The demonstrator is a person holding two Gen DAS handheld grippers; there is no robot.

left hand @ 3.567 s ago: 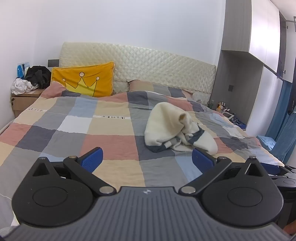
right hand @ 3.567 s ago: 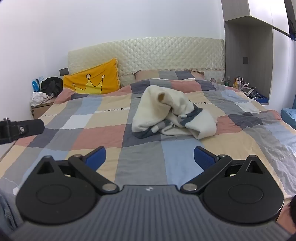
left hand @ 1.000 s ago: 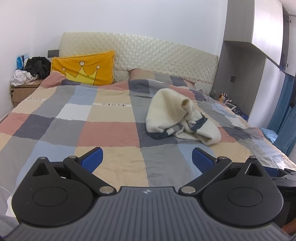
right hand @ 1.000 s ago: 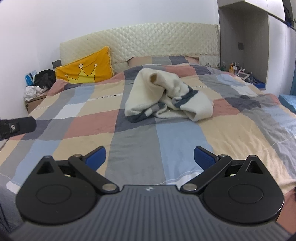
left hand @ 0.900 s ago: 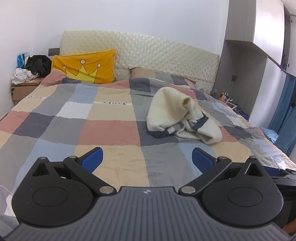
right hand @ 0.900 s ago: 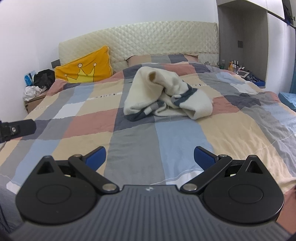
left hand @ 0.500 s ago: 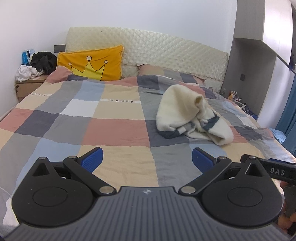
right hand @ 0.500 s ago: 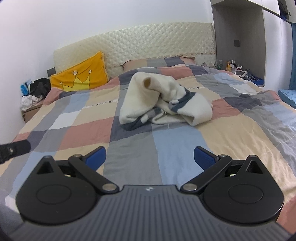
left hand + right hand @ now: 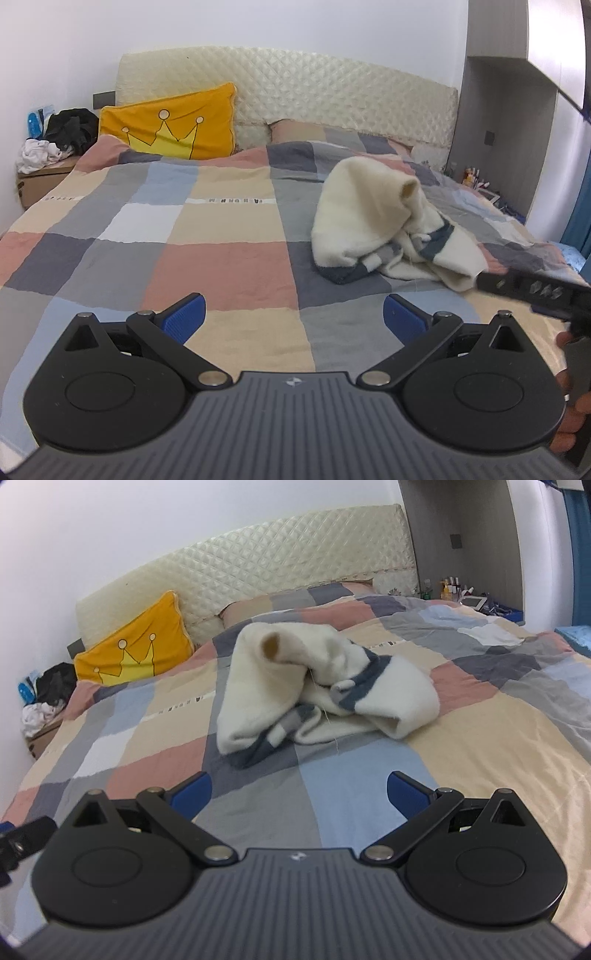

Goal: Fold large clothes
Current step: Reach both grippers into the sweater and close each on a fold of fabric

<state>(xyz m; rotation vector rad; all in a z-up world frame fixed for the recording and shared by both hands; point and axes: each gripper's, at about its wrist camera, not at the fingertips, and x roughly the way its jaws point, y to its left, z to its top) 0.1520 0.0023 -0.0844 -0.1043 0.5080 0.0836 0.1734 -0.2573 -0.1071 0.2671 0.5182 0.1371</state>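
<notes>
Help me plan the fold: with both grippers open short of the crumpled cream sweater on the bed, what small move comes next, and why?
Probably bring the right gripper forward to the cream knitted sweater with grey-blue stripes and pinch its near edge. The sweater lies bunched in a heap on the patchwork checked quilt, nothing is held, and the left gripper also stands open short of it, so it must be spread flat first.

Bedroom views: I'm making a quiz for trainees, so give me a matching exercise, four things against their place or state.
Things:
1. sweater
2. crown pillow
3. left gripper
4. dark clothes pile

Places or states:
A. on the nightstand beside the bed
B. crumpled in a heap on the quilt
C. open, empty
D. leaning against the headboard

Pairs: 1-B, 2-D, 3-C, 4-A
</notes>
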